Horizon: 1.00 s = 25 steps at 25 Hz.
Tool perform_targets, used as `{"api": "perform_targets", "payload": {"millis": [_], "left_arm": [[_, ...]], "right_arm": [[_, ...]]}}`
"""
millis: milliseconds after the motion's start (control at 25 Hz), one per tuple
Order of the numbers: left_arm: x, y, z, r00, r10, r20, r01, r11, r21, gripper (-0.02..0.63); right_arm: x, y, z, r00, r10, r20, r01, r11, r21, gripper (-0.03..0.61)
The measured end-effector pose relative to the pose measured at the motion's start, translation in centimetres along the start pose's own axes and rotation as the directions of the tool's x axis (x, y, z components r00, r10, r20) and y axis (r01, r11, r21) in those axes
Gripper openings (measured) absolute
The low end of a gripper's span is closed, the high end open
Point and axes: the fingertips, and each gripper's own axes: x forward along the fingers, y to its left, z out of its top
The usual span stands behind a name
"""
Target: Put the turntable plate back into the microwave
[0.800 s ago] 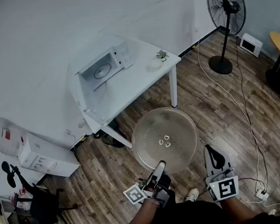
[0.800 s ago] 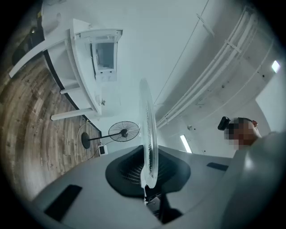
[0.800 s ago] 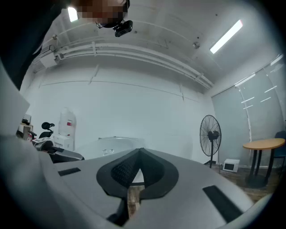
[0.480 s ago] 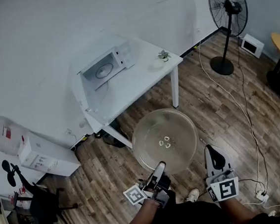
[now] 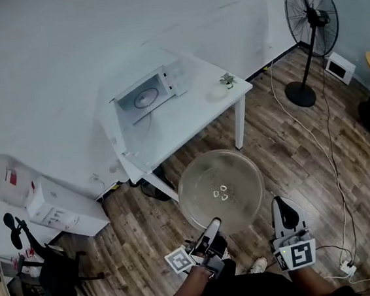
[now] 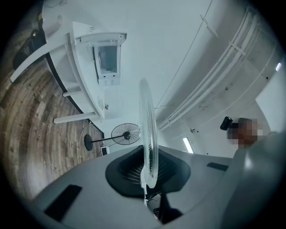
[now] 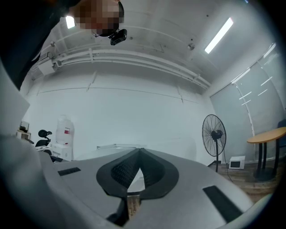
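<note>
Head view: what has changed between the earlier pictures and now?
The white table, the microwave and the fan slid a little to the right in the picture, so the view itself shifted. Nothing was taken hold of or let go. Unchanged: the left claw grips the turntable plate by its near edge, and the right claw is shut and empty beside it.

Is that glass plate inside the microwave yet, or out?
Out. The left hand-held gripper grips the glass plate by its rim, away from the microwave on the white table.
</note>
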Motion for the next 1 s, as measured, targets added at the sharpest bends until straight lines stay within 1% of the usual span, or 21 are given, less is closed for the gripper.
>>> {"api": "perform_targets", "payload": {"millis": [320,440,600,760,1000], "left_arm": [[1.5,1.3,6.3,1.0,0.001,-0.015,0.0,1.0,0.003,0.041],[2.1,1.9,8.9,1.0,-0.005,-0.024,0.006,1.0,0.014,0.041],[3.1,3.0,11.4,1.0,-0.005,-0.014,0.006,1.0,0.008,0.041],[4.7,4.2,13.3,1.0,0.001,0.009,-0.002,1.0,0.011,0.041],[7.6,5.9,16.1,0.998,0.011,0.064,-0.012,1.0,0.027,0.041]], "right_arm": [[6.6,2.3,-0.2,1.0,-0.002,0.008,0.002,1.0,0.004,0.018],[9.0,3.2,-0.1,1.0,-0.012,0.018,0.012,1.0,-0.006,0.018],[11.2,3.9,-0.5,0.999,-0.022,0.023,0.022,1.0,0.0,0.018],[13.9,3.9,-1.4,1.0,0.011,0.009,-0.011,1.0,0.003,0.018],[19.5,2.6,-2.5,0.997,0.082,-0.004,-0.082,0.997,0.002,0.018]]}}
